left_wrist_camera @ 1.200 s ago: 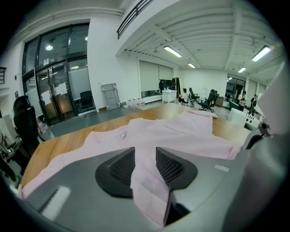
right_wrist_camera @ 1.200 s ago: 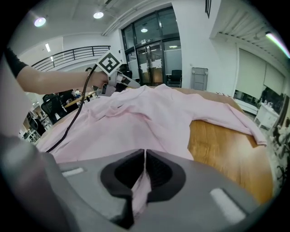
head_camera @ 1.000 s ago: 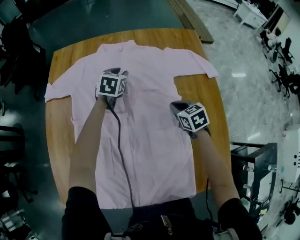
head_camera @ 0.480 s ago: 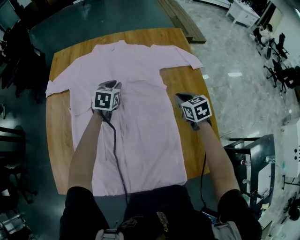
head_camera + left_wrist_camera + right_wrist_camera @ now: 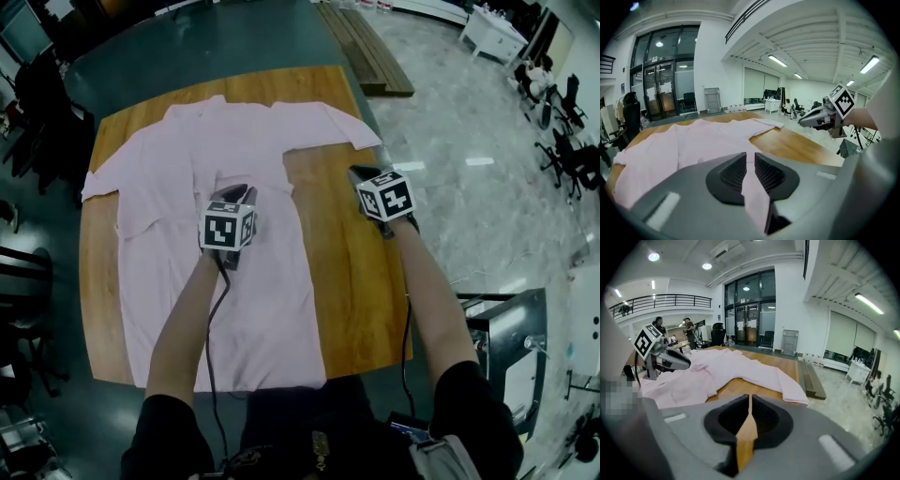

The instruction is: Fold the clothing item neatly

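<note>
Wooden table (image 5: 361,281), marble floor (image 5: 469,216), glass doors (image 5: 750,324), ceiling strip lights (image 5: 777,60)

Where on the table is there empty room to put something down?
The best bare spot is the right side of the light wooden table, between the pink shirt, its sleeve and the table edge; the right gripper hangs over it. A thin strip runs along the left edge. The middle is all shirt.

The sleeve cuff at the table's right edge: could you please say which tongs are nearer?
Right. The right tongs hover just short of the cuff; the left tongs, lately closing with nothing gripped, are farther, over the shirt's body.
</note>
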Tool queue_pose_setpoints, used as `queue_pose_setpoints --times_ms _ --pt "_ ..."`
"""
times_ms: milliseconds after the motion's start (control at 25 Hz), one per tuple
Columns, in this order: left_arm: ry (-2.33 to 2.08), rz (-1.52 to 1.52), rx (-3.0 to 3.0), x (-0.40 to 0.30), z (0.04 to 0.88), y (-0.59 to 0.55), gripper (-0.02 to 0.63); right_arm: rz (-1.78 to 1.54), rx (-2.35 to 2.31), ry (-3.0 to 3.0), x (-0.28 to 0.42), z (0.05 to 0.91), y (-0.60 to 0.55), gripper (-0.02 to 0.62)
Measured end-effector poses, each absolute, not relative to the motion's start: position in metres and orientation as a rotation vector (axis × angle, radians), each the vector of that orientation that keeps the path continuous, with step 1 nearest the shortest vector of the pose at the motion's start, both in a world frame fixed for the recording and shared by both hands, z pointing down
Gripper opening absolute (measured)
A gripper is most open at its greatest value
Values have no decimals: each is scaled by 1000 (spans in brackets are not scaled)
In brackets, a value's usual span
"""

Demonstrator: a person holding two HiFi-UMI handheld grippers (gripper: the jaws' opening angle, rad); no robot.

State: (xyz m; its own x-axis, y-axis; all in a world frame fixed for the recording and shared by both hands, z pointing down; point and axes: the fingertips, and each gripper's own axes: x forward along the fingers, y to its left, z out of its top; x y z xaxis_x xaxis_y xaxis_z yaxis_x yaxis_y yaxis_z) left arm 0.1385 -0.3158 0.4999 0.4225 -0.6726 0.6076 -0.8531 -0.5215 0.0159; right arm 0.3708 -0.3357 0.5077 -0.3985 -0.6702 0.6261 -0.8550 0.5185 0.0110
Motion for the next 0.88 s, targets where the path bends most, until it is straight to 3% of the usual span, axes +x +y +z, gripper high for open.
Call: queue_pose_setpoints --times_ms 320,400,640,720,800,880 --pt "-1304 828 2348 205 504 -326 44 332 1195 -2143 419 542 -410 61" --pt "-1301 844 2329 212 510 -330 43 313 1164 -2125 423 555 -425 89" --pt "-1310 842 2279 214 526 -343 41 277 1081 -2077 420 593 -447 97" --pt "-1316 842 2260 210 530 -343 40 266 1074 -2062 423 597 -450 91" --pt "-1324 836 2252 205 530 -345 38 242 1071 -2045 427 594 -455 20" --pt "-1334 827 2252 198 527 -345 38 223 1069 -2059 426 585 -460 15"
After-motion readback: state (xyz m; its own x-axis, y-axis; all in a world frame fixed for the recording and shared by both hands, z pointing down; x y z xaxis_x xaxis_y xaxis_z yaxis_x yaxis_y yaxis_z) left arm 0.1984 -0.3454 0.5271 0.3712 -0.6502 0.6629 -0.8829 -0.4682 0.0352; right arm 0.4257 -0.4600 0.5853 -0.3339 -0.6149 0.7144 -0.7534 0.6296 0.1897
